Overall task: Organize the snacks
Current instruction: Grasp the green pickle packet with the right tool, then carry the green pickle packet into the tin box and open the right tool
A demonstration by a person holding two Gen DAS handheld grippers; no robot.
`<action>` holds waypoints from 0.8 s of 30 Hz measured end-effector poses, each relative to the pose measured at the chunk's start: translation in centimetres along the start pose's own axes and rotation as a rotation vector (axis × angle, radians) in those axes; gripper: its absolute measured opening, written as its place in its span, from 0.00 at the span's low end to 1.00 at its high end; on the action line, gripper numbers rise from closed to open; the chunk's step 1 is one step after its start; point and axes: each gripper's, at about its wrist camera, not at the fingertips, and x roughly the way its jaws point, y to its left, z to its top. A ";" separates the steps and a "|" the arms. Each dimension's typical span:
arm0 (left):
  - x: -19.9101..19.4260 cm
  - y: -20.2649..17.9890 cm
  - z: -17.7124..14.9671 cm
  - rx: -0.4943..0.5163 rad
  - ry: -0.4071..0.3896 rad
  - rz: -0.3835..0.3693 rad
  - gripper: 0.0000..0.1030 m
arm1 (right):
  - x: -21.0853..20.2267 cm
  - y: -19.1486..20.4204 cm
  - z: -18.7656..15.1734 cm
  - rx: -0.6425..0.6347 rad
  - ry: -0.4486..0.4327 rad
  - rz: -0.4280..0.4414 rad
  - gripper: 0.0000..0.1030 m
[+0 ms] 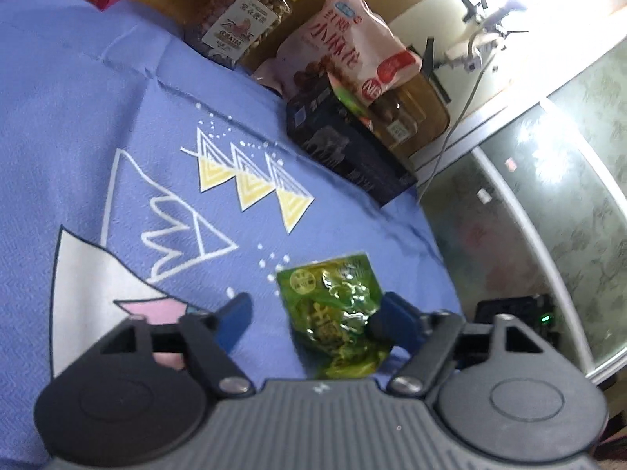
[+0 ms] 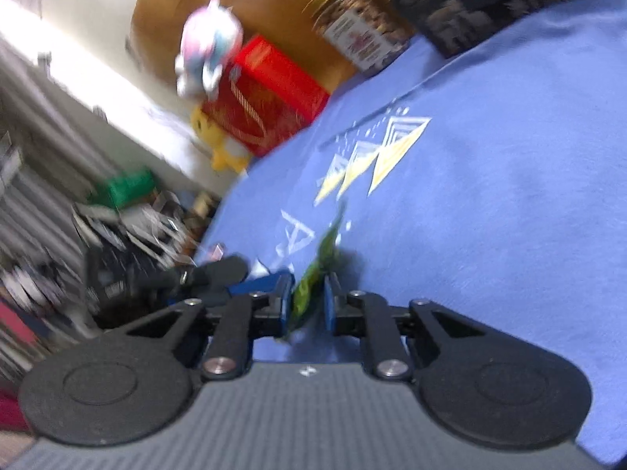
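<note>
A green snack packet point(image 1: 337, 313) lies on the blue cloth point(image 1: 98, 117) between the fingers of my left gripper point(image 1: 313, 313), which is open; the right finger point(image 1: 395, 321) touches the packet's edge. In the right wrist view my right gripper point(image 2: 307, 293) is shut on the same green packet point(image 2: 313, 274), pinching it edge-on. At the back stand a nut jar point(image 1: 243, 19), a pink snack bag point(image 1: 345, 47) and a black box point(image 1: 345, 145).
A red box point(image 2: 270, 94) sits at the cloth's far edge with plush toys point(image 2: 207, 55) beside it. A brown cardboard wall point(image 2: 243, 4) stands behind the jar point(image 2: 360, 23). The table edge drops off at right in the left wrist view, with glass panels point(image 1: 548, 215) beyond.
</note>
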 end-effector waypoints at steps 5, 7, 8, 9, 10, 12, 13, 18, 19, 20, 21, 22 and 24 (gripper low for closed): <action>1.2 -0.2 1.1 -0.079 0.016 -0.125 0.76 | -1.5 -1.3 1.1 0.101 -0.062 0.082 0.17; 2.2 -0.9 1.4 -0.075 0.034 -0.145 0.76 | -1.9 -1.7 1.6 0.156 -0.085 0.135 0.17; 2.9 -1.3 1.6 -0.071 0.048 -0.158 0.76 | -2.2 -1.9 2.0 0.182 -0.098 0.160 0.17; 3.4 -1.7 1.8 -0.068 0.058 -0.170 0.76 | -2.4 -2.2 2.3 0.207 -0.110 0.184 0.17; 4.0 -2.2 2.1 -0.063 0.065 -0.184 0.76 | -2.5 -2.4 2.7 0.230 -0.121 0.207 0.17; 4.8 -3.4 2.8 -0.036 0.061 -0.206 0.54 | -2.9 -2.7 3.6 0.259 -0.134 0.248 0.17; 5.3 -4.2 3.3 -0.014 0.066 -0.213 0.45 | -3.1 -2.8 4.0 0.268 -0.140 0.265 0.17; 7.7 -8.1 6.7 0.103 0.071 -0.192 0.36 | -4.8 -1.9 7.1 0.215 -0.214 0.253 0.16; 8.2 -8.8 7.5 0.127 0.072 -0.186 0.36 | -5.1 -1.6 7.8 0.194 -0.237 0.238 0.16; 8.9 -9.8 8.5 0.161 0.070 -0.170 0.36 | -5.5 -1.4 8.7 0.168 -0.262 0.217 0.16; 9.6 -10.5 9.4 0.193 0.067 -0.154 0.36 | -5.8 -1.2 9.5 0.142 -0.284 0.191 0.16; 10.4 -11.3 10.3 0.225 0.063 -0.134 0.36 | -6.1 -1.0 10.6 0.117 -0.307 0.159 0.16; 12.2 -12.1 12.2 0.260 0.058 -0.102 0.36 | -5.8 -0.7 12.4 0.081 -0.345 0.092 0.16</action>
